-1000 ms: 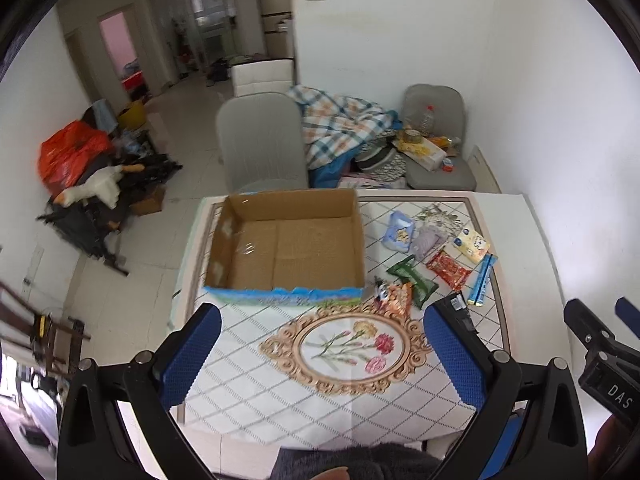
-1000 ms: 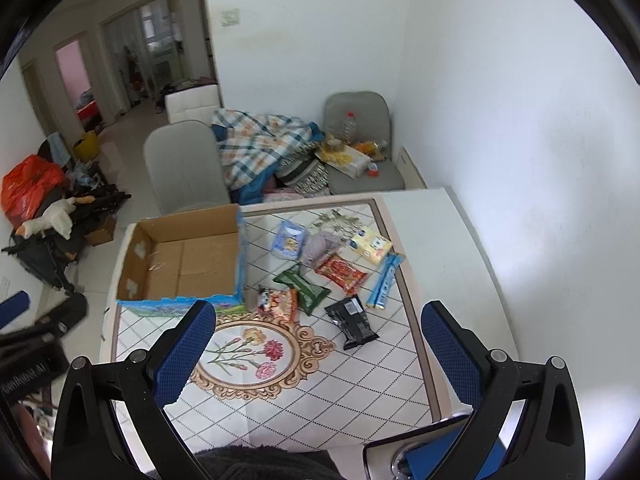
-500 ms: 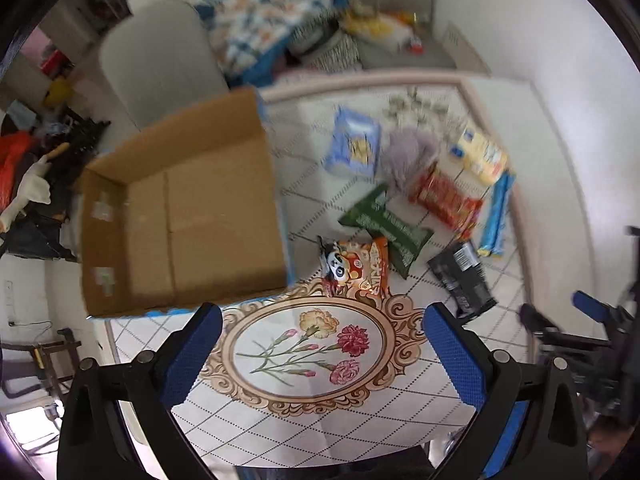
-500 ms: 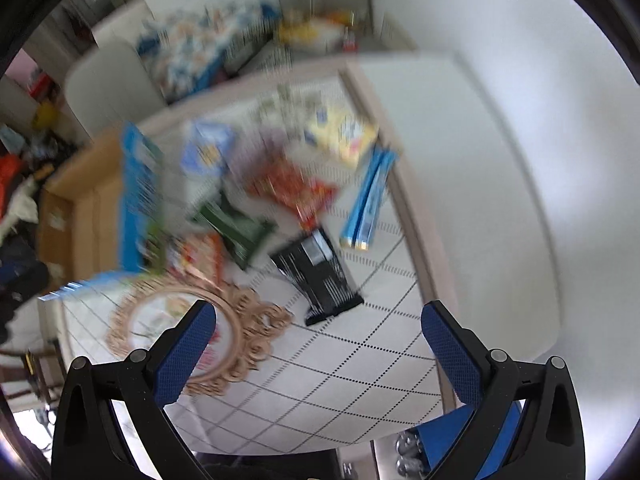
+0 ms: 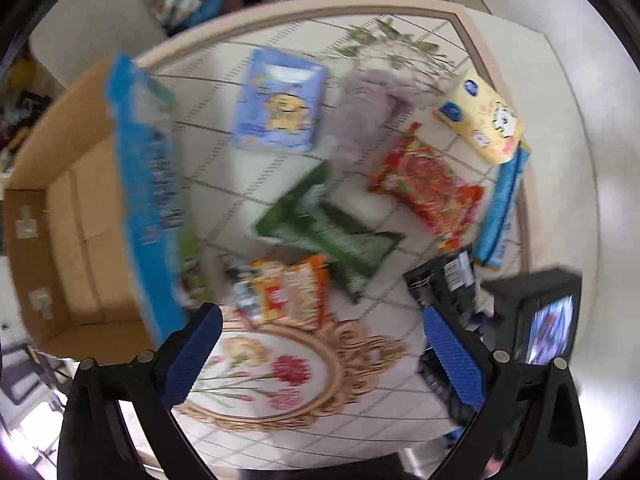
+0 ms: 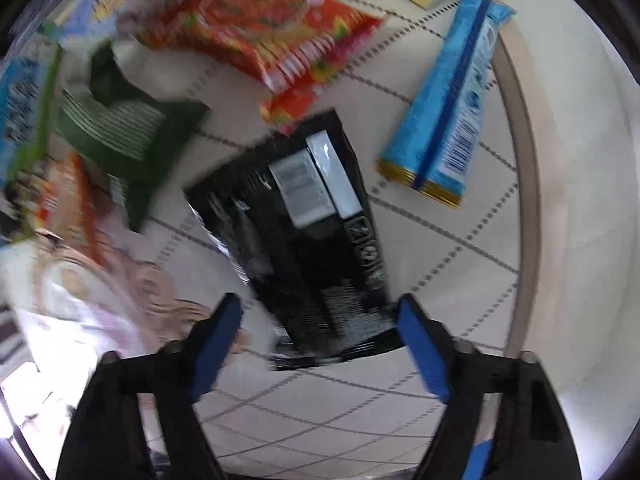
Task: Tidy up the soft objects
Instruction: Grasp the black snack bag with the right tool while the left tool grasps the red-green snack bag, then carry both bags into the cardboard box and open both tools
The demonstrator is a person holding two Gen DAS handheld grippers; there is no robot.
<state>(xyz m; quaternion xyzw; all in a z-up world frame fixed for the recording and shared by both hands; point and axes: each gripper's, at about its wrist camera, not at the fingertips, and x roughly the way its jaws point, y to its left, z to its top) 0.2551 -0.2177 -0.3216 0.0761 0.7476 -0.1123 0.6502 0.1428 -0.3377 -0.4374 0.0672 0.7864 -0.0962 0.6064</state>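
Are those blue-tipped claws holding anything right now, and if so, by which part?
Nothing is held. The right hand-held gripper is open, its fingers on either side of the black packet's near end. The left hand-held gripper is open over the tablecloth.

Open brown corrugated cardboard box (image 5: 76,216) is matt inside, with a glossy blue printed outer wall; the white diamond-pattern tablecloth (image 6: 400,408) has a smooth, slightly shiny look. Black rectangular snack packet (image 6: 304,240), long blue foil-edged wrapper (image 6: 448,108) and red-orange noodle packet (image 6: 260,28) are glossy plastic film, as is the green snack bag (image 5: 332,236). Gripper pads are blue with a fine rough texture (image 5: 454,356), on matt black plastic arms.
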